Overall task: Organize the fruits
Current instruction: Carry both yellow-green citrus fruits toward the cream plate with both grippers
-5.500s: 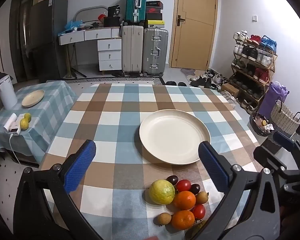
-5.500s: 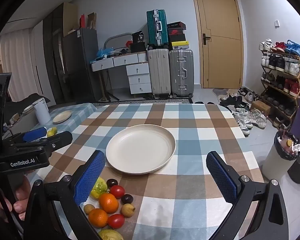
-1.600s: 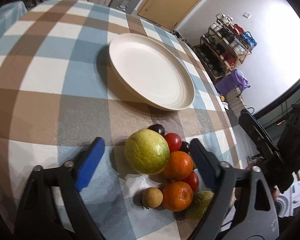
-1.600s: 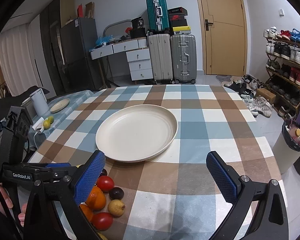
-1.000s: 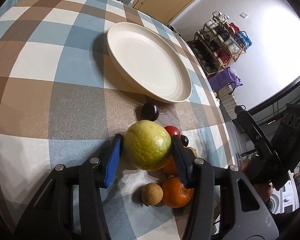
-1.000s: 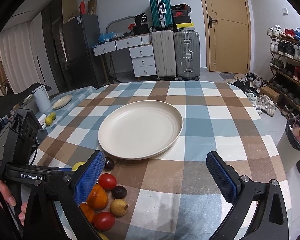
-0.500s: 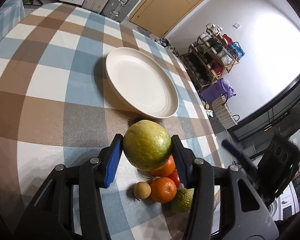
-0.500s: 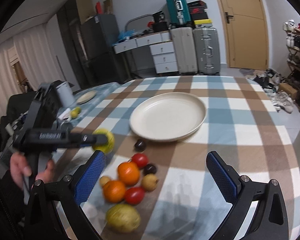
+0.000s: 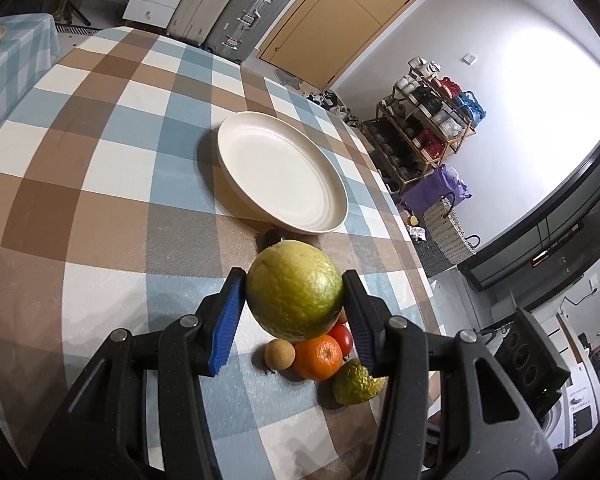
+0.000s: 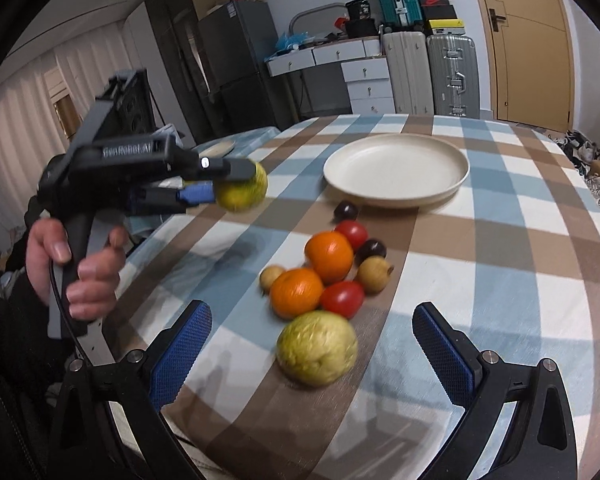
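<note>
My left gripper (image 9: 294,312) is shut on a large yellow-green citrus fruit (image 9: 295,289) and holds it in the air above the fruit pile. The right wrist view shows that gripper (image 10: 236,188) with the fruit (image 10: 244,192) raised left of the pile. An empty cream plate (image 9: 280,176) (image 10: 396,166) sits beyond the pile. On the cloth lie two oranges (image 10: 329,255) (image 10: 296,291), red tomatoes (image 10: 342,298), dark plums (image 10: 346,211), small brown fruits (image 10: 375,273) and a second green fruit (image 10: 317,347). My right gripper (image 10: 312,354) is open, its fingers either side of that green fruit.
The round table has a checked cloth (image 9: 112,168). A side table with a small plate (image 10: 220,147) stands to the left. Suitcases (image 10: 428,76), drawers and a door are behind; a shoe rack (image 9: 428,136) is at the right.
My left gripper closed on the yellow-green fruit and lifted it off the pile. My right gripper swung left and down toward the pile, bringing the second green fruit between its fingers.
</note>
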Demonstrator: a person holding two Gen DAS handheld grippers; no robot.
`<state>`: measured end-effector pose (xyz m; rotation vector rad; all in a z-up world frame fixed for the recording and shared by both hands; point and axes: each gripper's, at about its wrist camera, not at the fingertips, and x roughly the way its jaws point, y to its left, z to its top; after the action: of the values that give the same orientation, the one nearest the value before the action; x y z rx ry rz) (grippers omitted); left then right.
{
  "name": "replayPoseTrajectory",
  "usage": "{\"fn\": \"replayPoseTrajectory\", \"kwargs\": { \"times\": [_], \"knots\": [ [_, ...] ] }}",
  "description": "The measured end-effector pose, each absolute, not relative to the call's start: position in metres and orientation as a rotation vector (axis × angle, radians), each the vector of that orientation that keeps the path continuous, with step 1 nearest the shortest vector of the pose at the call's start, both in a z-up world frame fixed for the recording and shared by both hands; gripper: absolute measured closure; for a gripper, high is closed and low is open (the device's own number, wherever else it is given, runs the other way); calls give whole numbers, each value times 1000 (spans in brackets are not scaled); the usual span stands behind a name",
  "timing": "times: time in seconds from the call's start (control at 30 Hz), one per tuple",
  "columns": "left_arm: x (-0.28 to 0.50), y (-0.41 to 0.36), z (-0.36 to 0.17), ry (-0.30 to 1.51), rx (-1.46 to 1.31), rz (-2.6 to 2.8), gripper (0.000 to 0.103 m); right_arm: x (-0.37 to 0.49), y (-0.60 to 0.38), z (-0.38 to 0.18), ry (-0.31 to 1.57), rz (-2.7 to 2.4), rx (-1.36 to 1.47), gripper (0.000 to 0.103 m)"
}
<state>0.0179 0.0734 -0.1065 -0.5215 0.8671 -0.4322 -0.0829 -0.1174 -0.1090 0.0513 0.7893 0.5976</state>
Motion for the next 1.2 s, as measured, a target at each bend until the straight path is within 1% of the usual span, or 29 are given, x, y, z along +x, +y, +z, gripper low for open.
{"fn": "replayPoseTrajectory", "kwargs": {
  "times": [0.23,0.3,0.33,0.5,0.63,0.67,0.73,0.83,1.2],
  "knots": [
    [5,76,-101,856,-501,-418,57,-86,-114,-123,818,598,51,1],
    [2,77,-100,855,-501,-420,57,-84,-113,-127,834,586,48,8],
    [0,77,-99,853,-500,-419,57,-83,-112,-129,842,589,53,14],
    [-3,77,-97,853,-490,-416,57,-82,-113,-134,856,587,75,16],
    [-9,76,-93,850,-474,-416,57,-80,-113,-136,867,583,74,26],
    [-10,76,-92,850,-474,-416,57,-79,-112,-137,874,587,78,33],
    [-10,76,-92,851,-473,-414,57,-79,-111,-139,886,589,78,41],
    [-11,76,-92,853,-471,-412,57,-78,-111,-142,897,575,66,50],
    [-14,75,-91,860,-457,-411,57,-78,-124,-142,884,603,143,53]
  ]
}}
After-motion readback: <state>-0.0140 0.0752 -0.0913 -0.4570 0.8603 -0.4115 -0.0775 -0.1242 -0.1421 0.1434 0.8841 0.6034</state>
